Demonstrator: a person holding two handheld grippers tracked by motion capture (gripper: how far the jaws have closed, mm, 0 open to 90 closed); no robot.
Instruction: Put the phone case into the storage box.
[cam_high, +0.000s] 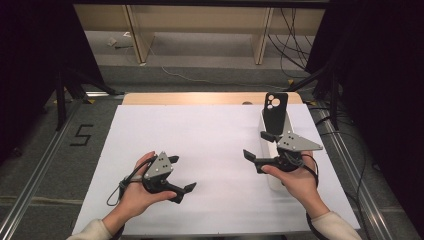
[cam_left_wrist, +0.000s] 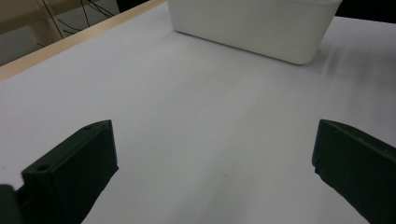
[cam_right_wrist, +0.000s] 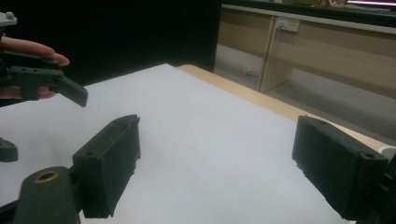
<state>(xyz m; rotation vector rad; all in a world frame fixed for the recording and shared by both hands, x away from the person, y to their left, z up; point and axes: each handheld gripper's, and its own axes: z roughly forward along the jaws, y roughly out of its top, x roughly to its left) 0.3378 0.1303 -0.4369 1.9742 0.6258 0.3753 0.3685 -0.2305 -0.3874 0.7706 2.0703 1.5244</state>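
- Black plastic phone case (cam_high: 275, 113) stands upright in the white plastic bin (cam_high: 266, 131), at twelve o'clock from the right gripper (cam_high: 257, 146), nearer it.
- Both the right gripper and the left gripper (cam_high: 181, 174) are spread, holding nothing.

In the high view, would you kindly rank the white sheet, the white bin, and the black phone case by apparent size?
1. White sheet, by far the largest.
2. White bin, partly hidden by the right gripper.
3. Black phone case, standing in the bin, smallest.

The desk (cam_high: 200, 145) is plain white with a pale wooden edge at the frame's top. The phone case (cam_high: 275, 112) at upper right is black; the bin (cam_left_wrist: 252, 25) is white. Both grippers are black with grey plates.
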